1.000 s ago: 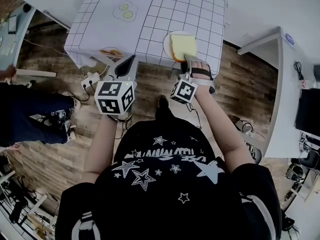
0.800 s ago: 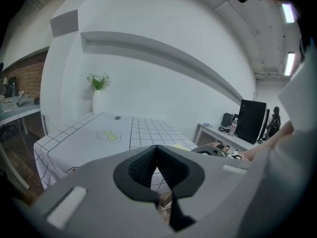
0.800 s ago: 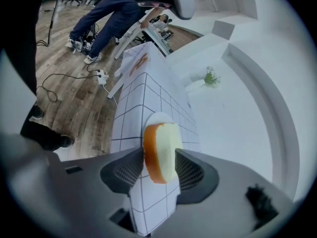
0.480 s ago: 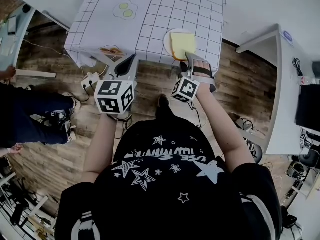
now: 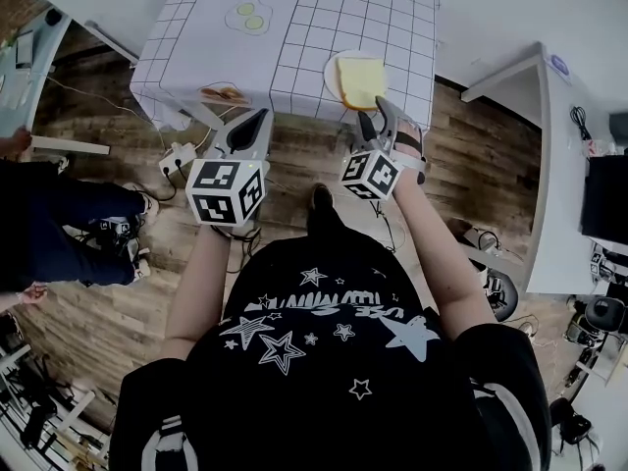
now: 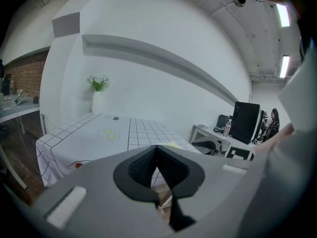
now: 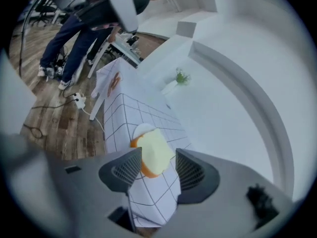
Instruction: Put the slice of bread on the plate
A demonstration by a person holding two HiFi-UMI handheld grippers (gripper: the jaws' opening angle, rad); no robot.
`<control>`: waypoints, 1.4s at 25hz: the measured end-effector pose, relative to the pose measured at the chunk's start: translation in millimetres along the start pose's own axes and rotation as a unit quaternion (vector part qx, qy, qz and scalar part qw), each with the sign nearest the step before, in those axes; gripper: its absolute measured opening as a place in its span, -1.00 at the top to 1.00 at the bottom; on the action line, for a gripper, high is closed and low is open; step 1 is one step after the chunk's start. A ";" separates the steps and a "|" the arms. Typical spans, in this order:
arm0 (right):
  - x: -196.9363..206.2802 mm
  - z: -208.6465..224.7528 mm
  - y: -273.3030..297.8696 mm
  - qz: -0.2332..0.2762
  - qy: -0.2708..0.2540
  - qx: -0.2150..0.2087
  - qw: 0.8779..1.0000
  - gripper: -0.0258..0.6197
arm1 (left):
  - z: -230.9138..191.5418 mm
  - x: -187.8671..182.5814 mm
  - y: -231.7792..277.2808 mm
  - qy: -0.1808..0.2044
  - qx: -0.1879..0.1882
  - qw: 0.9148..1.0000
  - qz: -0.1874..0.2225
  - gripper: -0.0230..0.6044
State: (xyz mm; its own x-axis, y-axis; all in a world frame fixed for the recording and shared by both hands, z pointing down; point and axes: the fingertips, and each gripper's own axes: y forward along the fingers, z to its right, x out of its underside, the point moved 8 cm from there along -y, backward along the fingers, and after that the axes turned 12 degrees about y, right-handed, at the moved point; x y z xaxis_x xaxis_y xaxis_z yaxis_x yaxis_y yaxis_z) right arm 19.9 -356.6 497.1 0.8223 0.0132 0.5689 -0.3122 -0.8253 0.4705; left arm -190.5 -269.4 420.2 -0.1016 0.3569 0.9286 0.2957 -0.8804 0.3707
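The pale yellow slice of bread (image 5: 360,78) lies flat on the white plate (image 5: 330,73) at the near edge of the grid-cloth table (image 5: 324,18). My right gripper (image 5: 376,116) stands open just short of the table edge, apart from the bread. In the right gripper view the bread (image 7: 154,152) and the plate (image 7: 140,130) show beyond the right gripper (image 7: 156,165), nothing between its pads. My left gripper (image 5: 253,124) is shut and empty, off the table's near side. In the left gripper view the left gripper (image 6: 157,155) has its jaws pressed together.
A toy fried egg (image 5: 246,16) lies at the table's far left and a flat orange-brown item (image 5: 224,93) at its near-left corner. A vase of flowers (image 6: 97,95) stands at the far end. A person (image 5: 59,214) stands left; a white desk (image 5: 569,145) is right. Cables and a power strip (image 5: 177,155) lie on the floor.
The right gripper's jaws have opened and let go of the bread, which now rests on the plate. That gripper has drawn back toward me and rolled. The left gripper stays shut.
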 end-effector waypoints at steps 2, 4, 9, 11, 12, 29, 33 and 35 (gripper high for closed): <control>-7.9 7.1 -11.2 0.009 0.054 0.007 0.998 0.22 | 1.6 2.5 -7.9 0.001 0.003 1.000 0.002 0.90; -17.6 13.3 -24.4 0.022 0.102 0.012 0.995 0.22 | 3.1 5.3 -17.1 0.003 0.006 1.000 0.006 0.90; -45.2 16.6 -67.4 0.074 0.155 0.042 0.984 0.25 | 7.0 13.3 -47.0 0.008 0.013 1.000 0.017 0.90; -52.6 15.8 -87.1 0.086 0.190 0.065 0.976 0.70 | 8.9 17.3 -61.5 0.008 0.016 1.000 0.021 0.90; -55.6 15.5 -96.0 0.090 0.206 0.076 0.971 0.79 | 9.7 18.9 -67.8 0.009 0.019 1.000 0.023 0.90; -41.1 10.3 -218.3 0.124 0.500 0.073 0.854 0.88 | 40.3 25.4 -121.1 0.010 0.114 0.993 0.041 0.90; -35.6 0.8 -245.2 0.113 0.490 0.083 0.861 0.88 | 52.9 31.1 -129.5 0.006 0.145 0.988 0.052 0.90; -35.2 -1.9 -256.0 0.117 0.486 0.083 0.862 0.88 | 57.7 32.9 -132.4 0.008 0.151 0.987 0.052 0.90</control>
State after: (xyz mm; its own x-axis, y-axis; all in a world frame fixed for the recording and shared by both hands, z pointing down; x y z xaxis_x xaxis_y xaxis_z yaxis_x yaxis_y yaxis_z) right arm 69.9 -144.7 357.9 -0.0659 0.2362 0.9695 -0.2762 -0.9379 0.2098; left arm -178.1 -123.1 400.8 -0.0707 0.2624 0.9624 0.5746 -0.7779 0.2543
